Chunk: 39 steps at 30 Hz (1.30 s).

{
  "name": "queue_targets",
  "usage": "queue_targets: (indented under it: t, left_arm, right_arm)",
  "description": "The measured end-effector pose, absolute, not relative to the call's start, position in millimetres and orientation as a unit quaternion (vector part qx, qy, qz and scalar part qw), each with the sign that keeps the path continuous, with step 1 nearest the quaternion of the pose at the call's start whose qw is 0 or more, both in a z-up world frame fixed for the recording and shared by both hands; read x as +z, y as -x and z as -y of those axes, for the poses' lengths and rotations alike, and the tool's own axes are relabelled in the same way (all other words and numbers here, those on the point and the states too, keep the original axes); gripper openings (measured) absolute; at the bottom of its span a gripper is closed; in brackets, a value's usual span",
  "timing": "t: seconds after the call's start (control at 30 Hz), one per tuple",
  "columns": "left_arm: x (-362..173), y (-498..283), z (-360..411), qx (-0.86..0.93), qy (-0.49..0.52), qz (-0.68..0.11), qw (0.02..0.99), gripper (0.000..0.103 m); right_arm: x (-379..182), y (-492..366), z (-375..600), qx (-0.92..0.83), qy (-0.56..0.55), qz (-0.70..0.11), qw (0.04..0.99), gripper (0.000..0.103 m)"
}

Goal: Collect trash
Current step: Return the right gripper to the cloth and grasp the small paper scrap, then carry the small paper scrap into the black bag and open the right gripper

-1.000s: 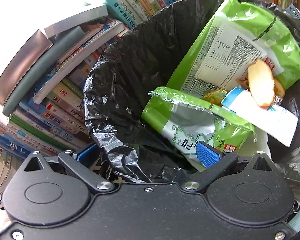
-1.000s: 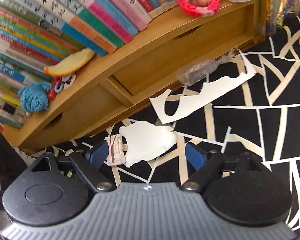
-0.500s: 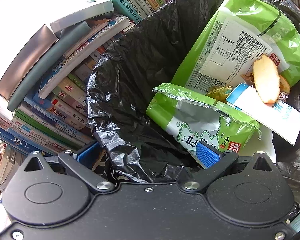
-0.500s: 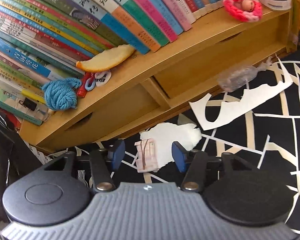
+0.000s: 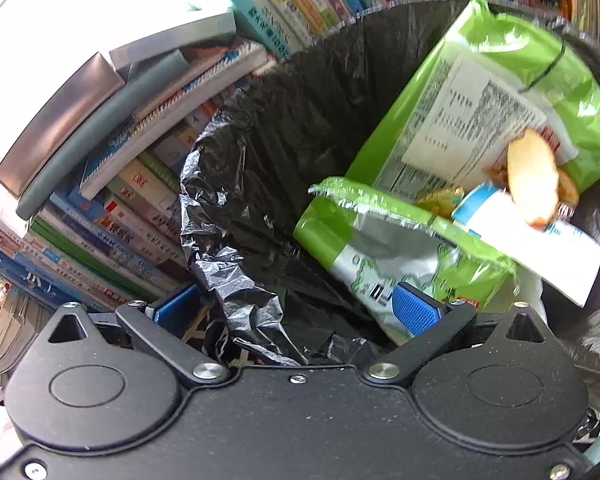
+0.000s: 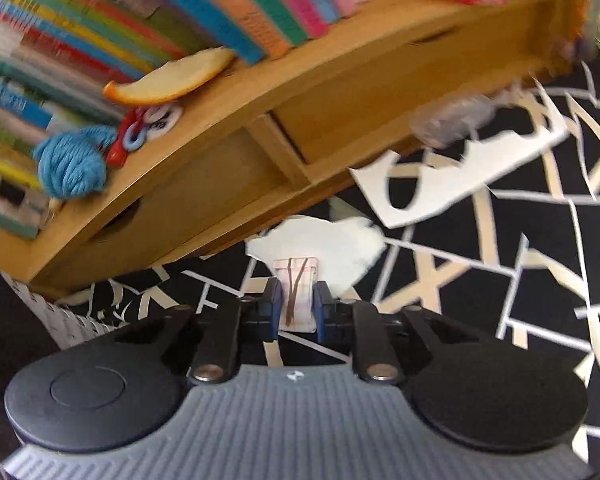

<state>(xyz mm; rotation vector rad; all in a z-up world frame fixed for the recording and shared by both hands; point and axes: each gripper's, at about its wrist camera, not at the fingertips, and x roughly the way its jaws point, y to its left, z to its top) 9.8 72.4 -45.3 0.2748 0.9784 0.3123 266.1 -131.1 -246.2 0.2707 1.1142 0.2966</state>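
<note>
My right gripper (image 6: 297,307) points down at the black-and-white patterned floor. Its jaws are closing, and both blue pads (image 6: 275,307) touch the sides of a small white packet (image 6: 296,294) with brown lines. A torn white paper scrap (image 6: 324,240) lies just beyond the packet. My left gripper (image 5: 296,312) is open, and the crumpled rim of the black bin bag (image 5: 236,288) sits between its fingers. Inside the bag lie two green snack bags (image 5: 500,92), a white-and-blue pack (image 5: 540,252) and a piece of peel (image 5: 532,176).
A long cut paper strip (image 6: 460,172) and a clear plastic wrapper (image 6: 448,120) lie on the floor by the wooden shelf (image 6: 340,92). On the shelf are an orange peel (image 6: 172,80), a blue yarn ball (image 6: 70,164) and rows of books. Stacked books (image 5: 132,168) stand beside the bin.
My right gripper moved in over the small packet and its jaws narrowed from wide apart until the pads met the packet's sides. The left gripper stayed over the bin rim.
</note>
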Motion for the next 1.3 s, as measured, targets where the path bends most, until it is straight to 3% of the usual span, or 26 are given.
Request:
queue_targets:
  t: [0.43, 1.03, 1.3]
  left_arm:
    - [-40, -12, -71, 0.149, -0.082, -0.416, 0.893, 0.102]
    - [-39, -9, -79, 0.148, -0.023, -0.409, 0.9, 0.102]
    - [-39, -9, -80, 0.146, -0.017, -0.409, 0.901, 0.102]
  right_arm:
    - [-191, -228, 163, 0.066, -0.097, -0.499, 0.859, 0.021]
    - [-29, -135, 126, 0.094, 0.068, -0.413, 0.903, 0.021]
    - [16, -86, 90, 0.166, 0.072, -0.378, 0.908, 0.022]
